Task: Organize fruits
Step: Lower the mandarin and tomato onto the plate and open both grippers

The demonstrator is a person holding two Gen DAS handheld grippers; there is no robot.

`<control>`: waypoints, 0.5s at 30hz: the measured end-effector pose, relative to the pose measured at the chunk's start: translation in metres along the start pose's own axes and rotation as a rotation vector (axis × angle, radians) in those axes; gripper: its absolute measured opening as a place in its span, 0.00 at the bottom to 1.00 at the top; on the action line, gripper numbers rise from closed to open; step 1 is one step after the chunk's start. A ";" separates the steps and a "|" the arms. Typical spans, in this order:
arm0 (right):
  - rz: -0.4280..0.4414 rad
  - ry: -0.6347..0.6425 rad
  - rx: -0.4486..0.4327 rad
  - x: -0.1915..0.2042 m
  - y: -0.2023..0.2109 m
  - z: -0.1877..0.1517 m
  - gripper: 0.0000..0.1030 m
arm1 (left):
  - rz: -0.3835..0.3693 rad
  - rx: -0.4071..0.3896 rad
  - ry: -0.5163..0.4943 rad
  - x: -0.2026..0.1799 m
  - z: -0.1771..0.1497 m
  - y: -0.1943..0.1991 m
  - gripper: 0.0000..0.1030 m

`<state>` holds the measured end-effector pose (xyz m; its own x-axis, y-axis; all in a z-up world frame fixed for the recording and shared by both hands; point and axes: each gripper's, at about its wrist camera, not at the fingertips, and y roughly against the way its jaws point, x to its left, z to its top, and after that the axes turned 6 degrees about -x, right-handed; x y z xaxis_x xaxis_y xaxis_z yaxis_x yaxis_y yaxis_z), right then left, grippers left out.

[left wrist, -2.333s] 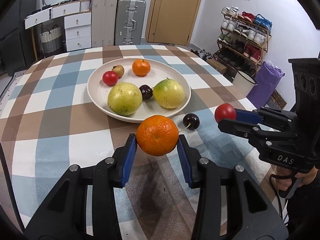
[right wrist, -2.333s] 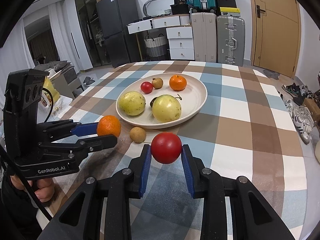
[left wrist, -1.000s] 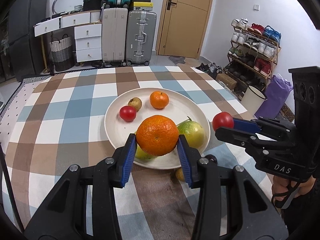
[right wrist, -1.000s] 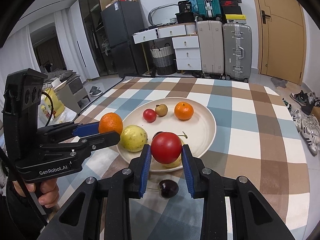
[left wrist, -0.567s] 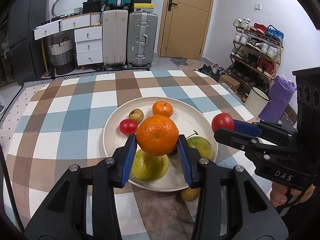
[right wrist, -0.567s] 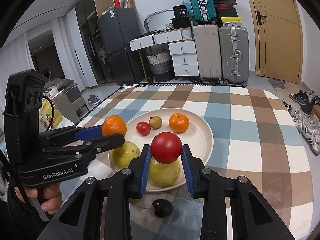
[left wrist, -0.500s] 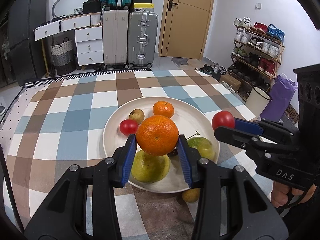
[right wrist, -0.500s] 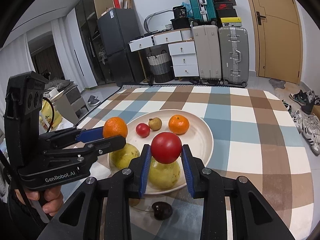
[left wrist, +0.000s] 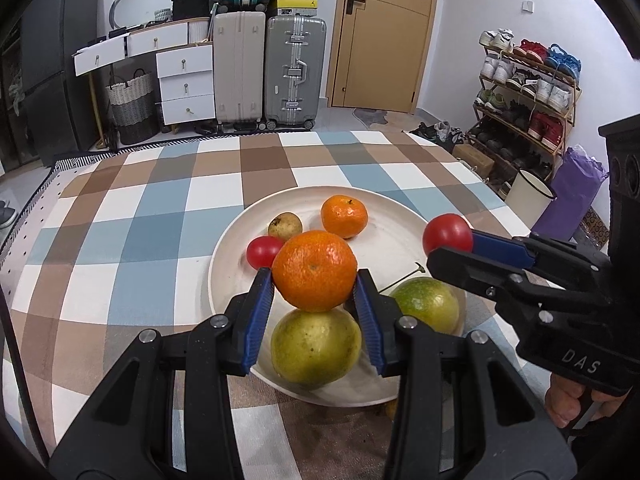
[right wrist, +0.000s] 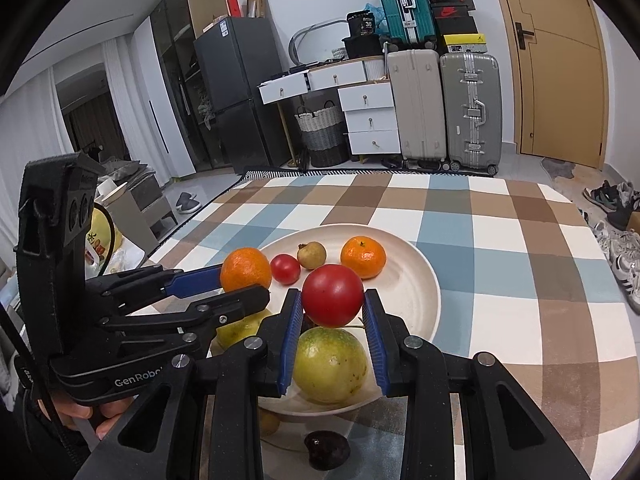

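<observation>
My left gripper (left wrist: pixel 315 280) is shut on a mandarin (left wrist: pixel 314 270) and holds it above the near part of the white plate (left wrist: pixel 394 236). My right gripper (right wrist: pixel 332 298) is shut on a red tomato (right wrist: pixel 332 295), also over the plate (right wrist: pixel 416 284). On the plate lie two yellow-green round fruits (left wrist: pixel 315 346) (left wrist: pixel 430 308), a second mandarin (left wrist: pixel 344 216), a small red tomato (left wrist: pixel 262 251) and a small tan fruit (left wrist: pixel 285 225). In the right wrist view the left gripper (right wrist: pixel 236 280) comes in from the left with its mandarin (right wrist: pixel 245 269).
A dark cherry (right wrist: pixel 327 450) and a small tan fruit (right wrist: pixel 269 422) lie on the checked tablecloth (left wrist: pixel 132 232) in front of the plate's near rim. Suitcases (left wrist: pixel 294 68), drawers and a shoe rack (left wrist: pixel 524 92) stand beyond the table. A hand (left wrist: pixel 568 404) holds the right gripper's handle.
Both grippers have moved forward over the plate with their fruits held. The plate and its fruits now sit closer and lower in both views.
</observation>
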<state>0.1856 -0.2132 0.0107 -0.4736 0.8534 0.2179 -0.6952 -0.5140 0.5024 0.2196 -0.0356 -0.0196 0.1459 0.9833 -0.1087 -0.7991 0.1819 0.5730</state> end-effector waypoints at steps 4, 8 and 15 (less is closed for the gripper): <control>-0.006 -0.001 0.006 -0.002 -0.006 -0.002 0.30 | 0.005 0.005 0.004 0.001 -0.001 -0.004 0.38; -0.009 -0.002 0.015 -0.004 -0.010 -0.004 0.30 | 0.012 0.019 0.001 0.001 -0.003 -0.010 0.37; -0.011 0.000 0.021 -0.004 -0.011 -0.005 0.30 | 0.017 0.025 -0.006 -0.001 -0.005 -0.014 0.37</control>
<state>0.1922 -0.2110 -0.0001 -0.4658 0.8591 0.2120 -0.6888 -0.5024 0.5226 0.2276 -0.0388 -0.0310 0.1362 0.9862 -0.0938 -0.7867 0.1653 0.5947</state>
